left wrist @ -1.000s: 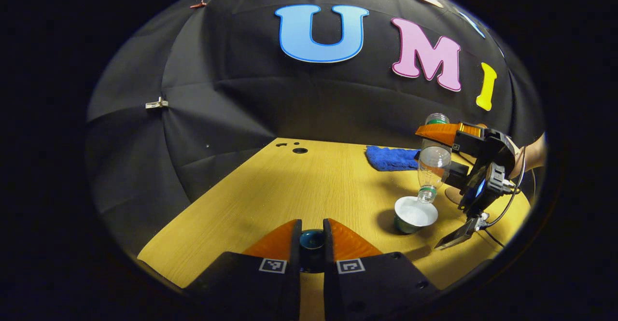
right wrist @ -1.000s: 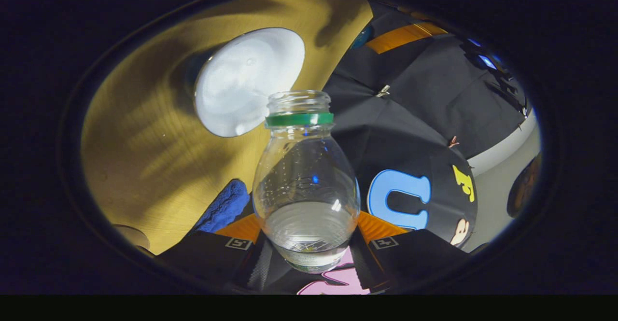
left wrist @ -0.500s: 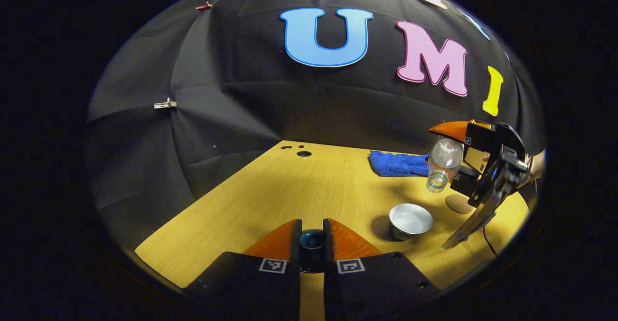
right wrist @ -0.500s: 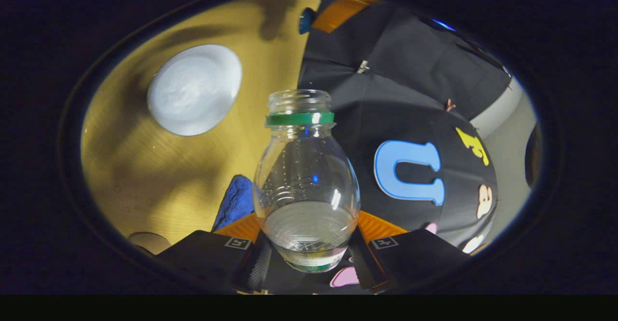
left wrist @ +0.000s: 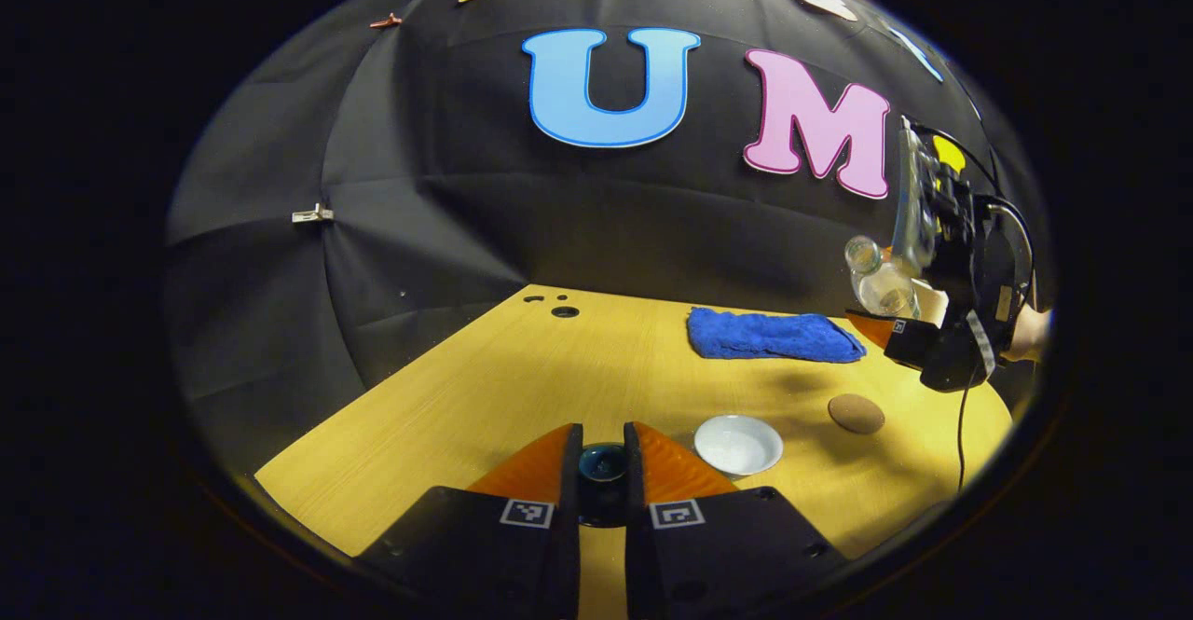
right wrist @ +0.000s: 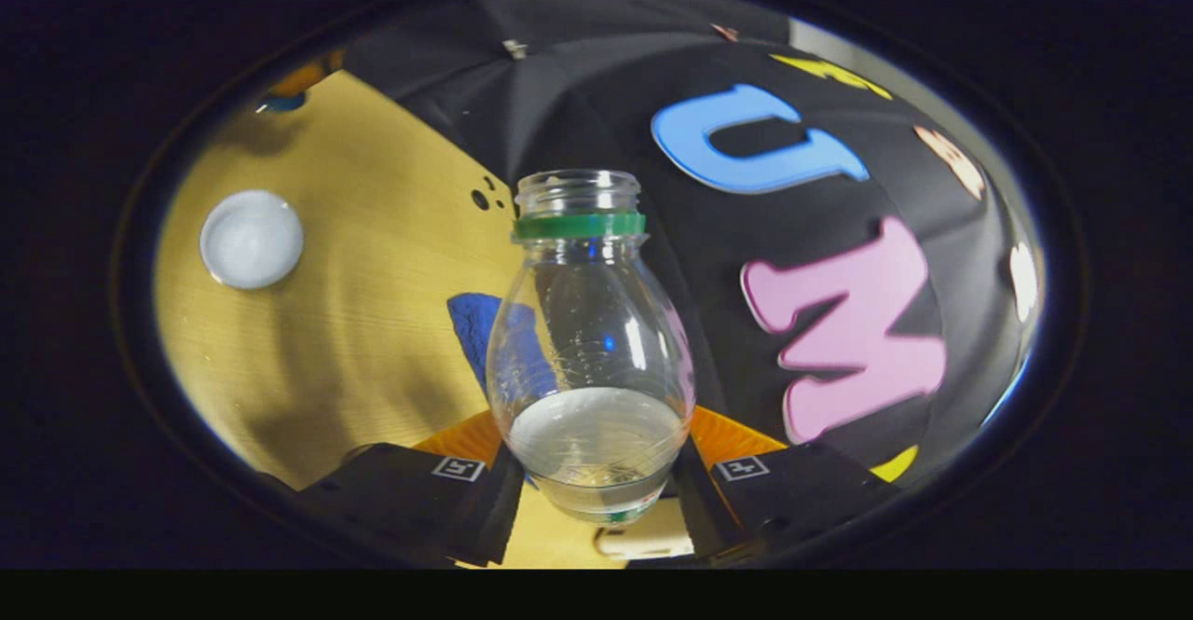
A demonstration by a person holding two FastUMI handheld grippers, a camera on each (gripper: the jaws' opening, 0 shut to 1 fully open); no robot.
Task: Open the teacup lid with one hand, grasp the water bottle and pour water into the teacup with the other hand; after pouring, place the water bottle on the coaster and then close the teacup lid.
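Two steps look done from where I stand: the teacup (left wrist: 738,444) sits open on the bench (left wrist: 522,387) with its white bowl showing, and the left gripper (left wrist: 602,463) has its jaws narrowed on the small dark lid (left wrist: 602,462), low near the cup. The right gripper (right wrist: 596,471) holds the water bottle (right wrist: 591,350) clamped between its jaws, raised over the far side near the blue cloth (left wrist: 769,335). I judge the pour finished, leaving the bottle to set on the coaster (left wrist: 856,413) and the lid to replace.
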